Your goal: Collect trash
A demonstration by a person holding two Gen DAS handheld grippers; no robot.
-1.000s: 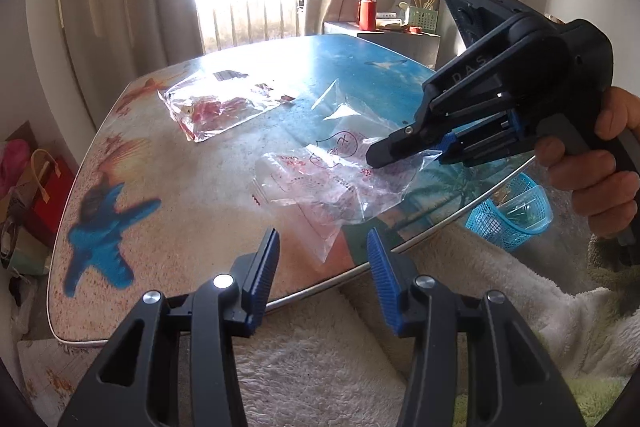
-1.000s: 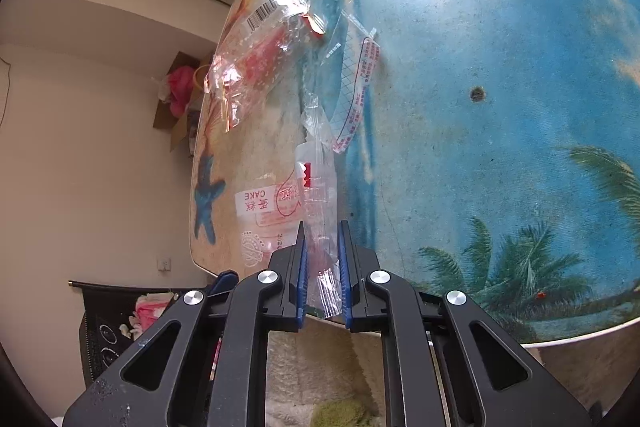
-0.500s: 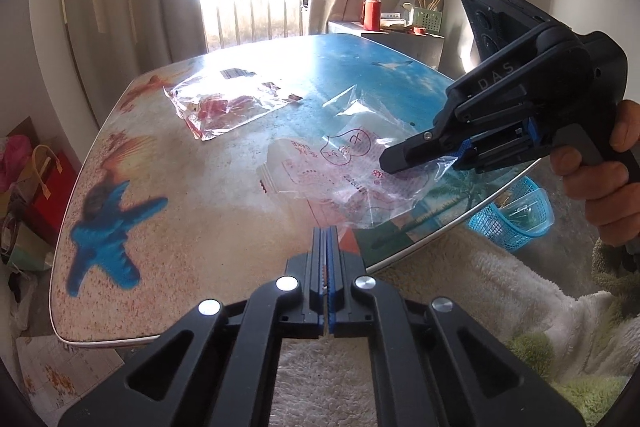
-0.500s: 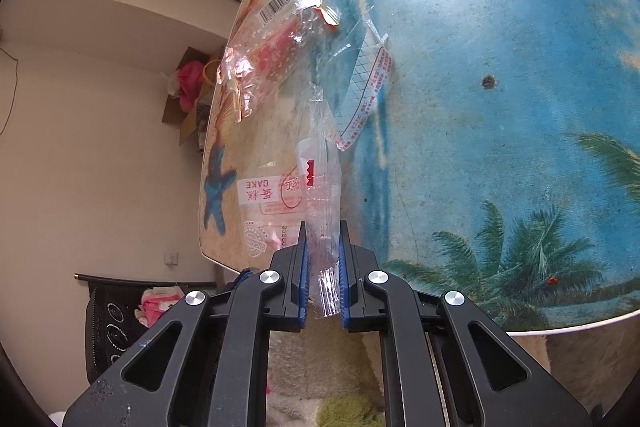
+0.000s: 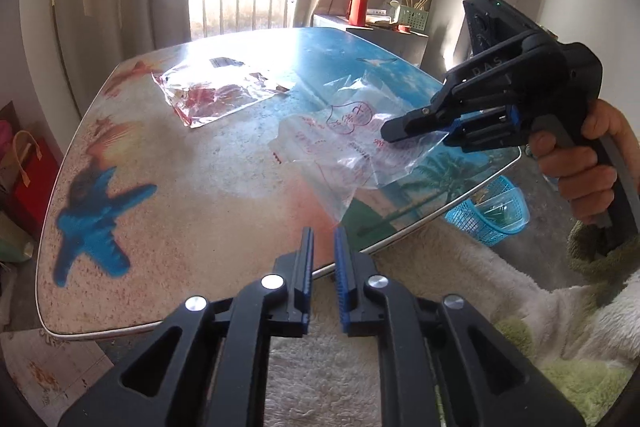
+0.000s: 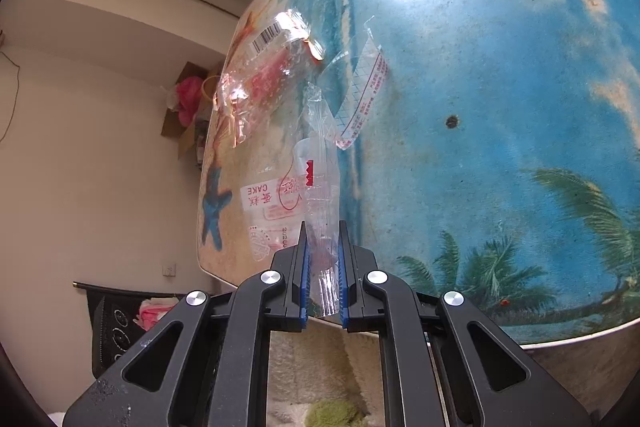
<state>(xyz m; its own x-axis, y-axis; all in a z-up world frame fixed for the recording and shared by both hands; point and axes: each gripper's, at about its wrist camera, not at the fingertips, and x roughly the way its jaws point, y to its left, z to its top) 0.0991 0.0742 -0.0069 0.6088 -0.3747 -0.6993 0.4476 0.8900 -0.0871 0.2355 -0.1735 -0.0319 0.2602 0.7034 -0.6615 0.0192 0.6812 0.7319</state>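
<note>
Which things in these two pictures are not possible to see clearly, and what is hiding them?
- Blue basket, left wrist view: the table edge cuts off part of it; its contents are too small to identify.
- Cake bag, right wrist view: the right gripper hides its lower end.
- Window, left wrist view: glare washes out the outside.
- Far wrapper, both views: its red print is too small to read.

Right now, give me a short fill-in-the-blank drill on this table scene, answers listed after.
1. The right gripper is shut on a clear ____ wrapper.
2. The left gripper holds ____.
3. The basket beside the table is coloured ____.
4. A second wrapper, printed in red, lies ____ the table.

Missing words: plastic; nothing; blue; on
</note>
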